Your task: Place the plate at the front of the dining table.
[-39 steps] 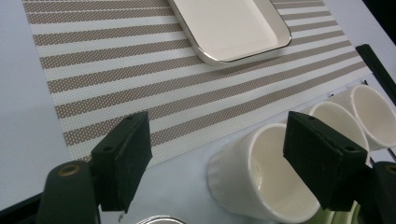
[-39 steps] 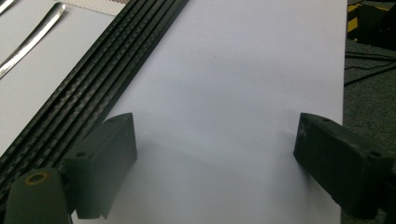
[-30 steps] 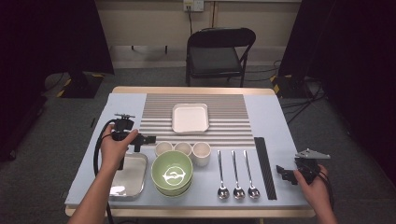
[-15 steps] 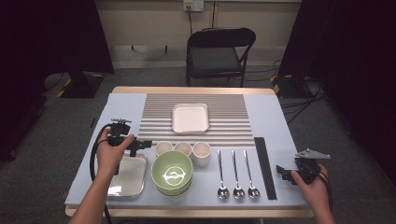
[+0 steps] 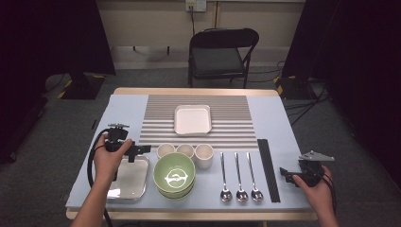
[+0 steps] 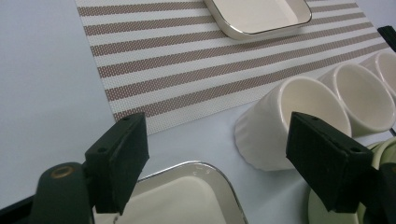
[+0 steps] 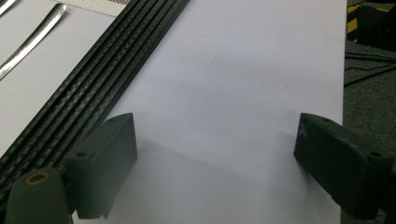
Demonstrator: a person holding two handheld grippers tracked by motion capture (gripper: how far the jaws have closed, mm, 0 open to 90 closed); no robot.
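The left claw (image 5: 140,150) hangs over the near-left part of the tabletop (image 5: 123,109), its jaws spread wide and holding nothing. It sits just above the far edge of the steel tray (image 5: 128,182), which lies by the near-left corner, and it points toward the row of three white cups. In the left gripper view the nearest white cup (image 6: 289,122) stands between the jaws but farther off, untouched by either, with the tray's shiny rim (image 6: 212,169) below them. Just beside that cup, toward the near edge, sits a stack of green bowls (image 5: 174,174). A striped placemat (image 5: 156,124) covers the middle of the tabletop, and a white square dish (image 5: 192,119) rests on it toward the far edge.

The right claw (image 5: 285,172) rests low near the near-right corner, jaws also spread and empty over bare tabletop. Just beside it lies a black strip (image 5: 268,169) running from near edge toward far edge. Three spoons (image 5: 239,176) lie side by side between that strip and the bowls.
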